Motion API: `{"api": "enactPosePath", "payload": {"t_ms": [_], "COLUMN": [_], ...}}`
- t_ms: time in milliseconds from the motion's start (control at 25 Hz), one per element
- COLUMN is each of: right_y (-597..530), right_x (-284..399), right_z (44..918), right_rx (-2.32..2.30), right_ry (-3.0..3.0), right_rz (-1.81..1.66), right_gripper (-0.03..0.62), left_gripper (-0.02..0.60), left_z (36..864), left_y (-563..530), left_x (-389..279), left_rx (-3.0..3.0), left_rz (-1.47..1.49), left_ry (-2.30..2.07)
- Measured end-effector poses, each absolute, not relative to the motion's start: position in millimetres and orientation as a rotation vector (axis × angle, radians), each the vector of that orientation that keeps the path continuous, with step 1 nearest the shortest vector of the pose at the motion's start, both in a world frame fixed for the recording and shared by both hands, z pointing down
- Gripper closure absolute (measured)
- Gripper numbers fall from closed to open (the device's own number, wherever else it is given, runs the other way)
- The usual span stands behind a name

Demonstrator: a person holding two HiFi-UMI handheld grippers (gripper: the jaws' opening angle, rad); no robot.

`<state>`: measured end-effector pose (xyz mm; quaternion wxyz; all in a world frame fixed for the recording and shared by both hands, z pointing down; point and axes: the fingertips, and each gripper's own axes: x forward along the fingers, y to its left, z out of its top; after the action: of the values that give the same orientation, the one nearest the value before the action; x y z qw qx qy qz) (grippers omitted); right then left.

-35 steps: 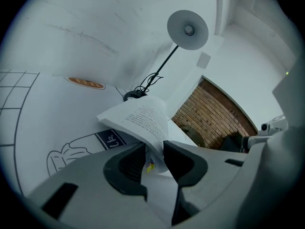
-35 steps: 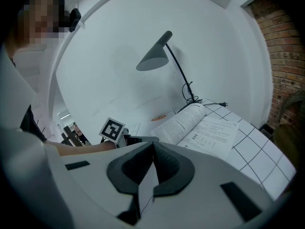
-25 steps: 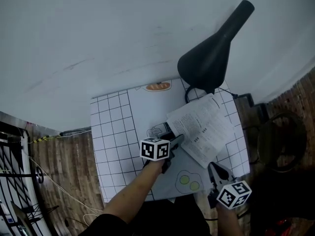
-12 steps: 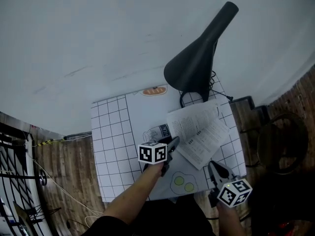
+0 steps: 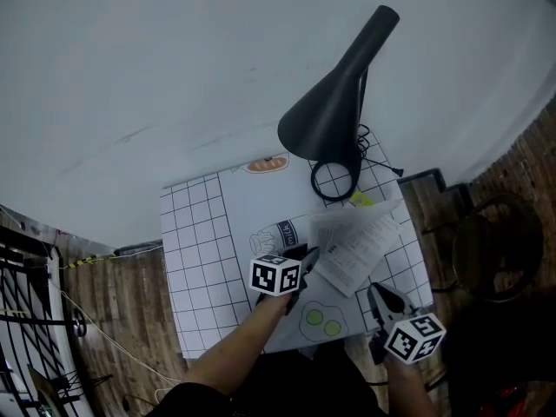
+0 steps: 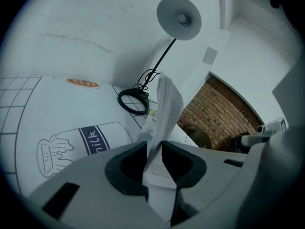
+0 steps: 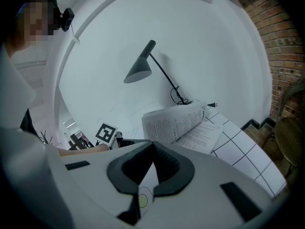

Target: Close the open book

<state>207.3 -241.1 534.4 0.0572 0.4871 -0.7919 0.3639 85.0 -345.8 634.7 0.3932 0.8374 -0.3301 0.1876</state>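
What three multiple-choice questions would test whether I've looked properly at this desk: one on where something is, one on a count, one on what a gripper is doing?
1. Where does the black lamp stand?
A. At the far edge of the mat, beyond the book
B. On the floor
C. On top of the book

2. How many yellow yolks are drawn on the mat?
A. One
B. Two
C. Four

3. What is between the jaws of the left gripper?
A. Nothing
B. The lamp's cord
C. A page of the book

Answers:
1 A: the lamp's ring base sits on the mat behind the book.
2 B: two yolks lie side by side.
3 C: the jaws have just been closing and pinch the lifted page.
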Motion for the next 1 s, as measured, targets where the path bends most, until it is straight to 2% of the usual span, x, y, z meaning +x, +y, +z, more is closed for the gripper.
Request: {"api": "enactPosePath", "payload": {"t_ms": [360, 1000], "right_y": [-234.5, -213.8], "right_x": [208.8, 207.8], "right_z": [527.8, 542.4], "right_rx": [1.530, 1.588], "right_ry": [-2.410, -2.355], "right_rz": [1.111, 1.151], "right_gripper": [0.591, 0.591], "left_gripper": [0.460, 0.459], "left_z": [629.1, 649.6], "left_y": [-317.3, -284.7], "left_x": [112.4, 118.8], "left_rx": [2.272, 2.378], "left_rz": [0.695, 0.858], "left_ry": [-0.710, -0.566]}}
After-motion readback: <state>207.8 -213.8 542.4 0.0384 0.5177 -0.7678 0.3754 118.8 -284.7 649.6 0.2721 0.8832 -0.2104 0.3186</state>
